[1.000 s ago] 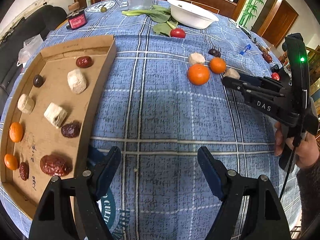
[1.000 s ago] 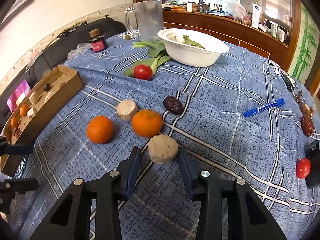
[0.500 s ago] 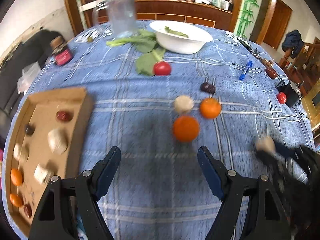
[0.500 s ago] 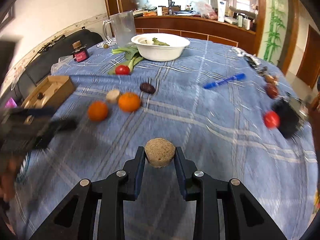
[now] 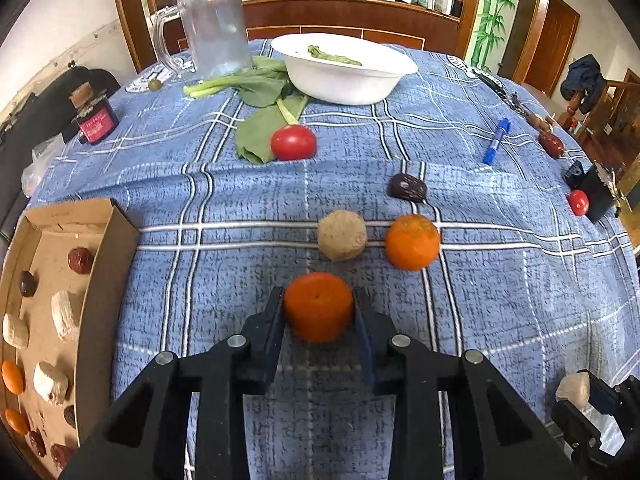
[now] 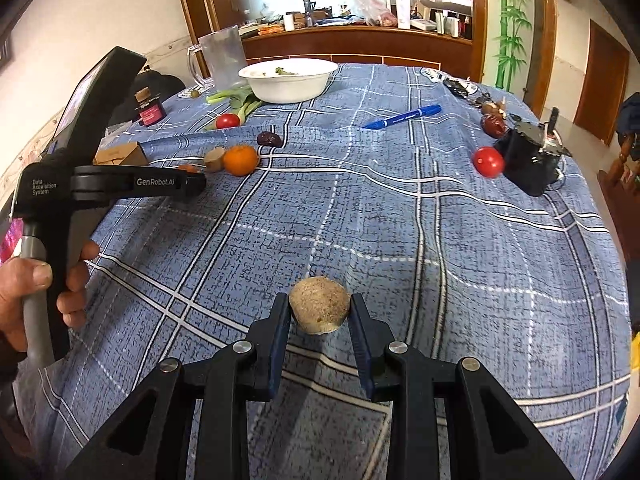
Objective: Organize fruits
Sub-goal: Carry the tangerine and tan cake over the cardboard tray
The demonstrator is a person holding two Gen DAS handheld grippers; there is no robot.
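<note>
My left gripper [image 5: 319, 312] is shut on an orange tangerine [image 5: 318, 306] low over the blue plaid tablecloth. Just beyond it lie a tan round cake [image 5: 342, 235], a second tangerine [image 5: 412, 242] and a dark date [image 5: 408, 188]. A cardboard tray [image 5: 106, 280] at the left holds several dates, tan cakes and small oranges. My right gripper [image 6: 320, 314] is shut on a tan round cake [image 6: 319, 304] held above the cloth; it also shows in the left wrist view [image 5: 574, 390] at the lower right.
A white bowl [image 5: 344, 68], a glass pitcher [image 5: 212, 28], leafy greens [image 5: 256, 92], a tomato [image 5: 293, 142], a red jar [image 5: 95, 118], a blue marker [image 5: 496, 140], a small tomato [image 5: 578, 202] and a black box [image 5: 596, 190] stand farther back and right.
My left gripper moved forward from the tray side and closed on the near tangerine. My right gripper closed on the tan cake, lifted it and drew it back toward the table's near side.
</note>
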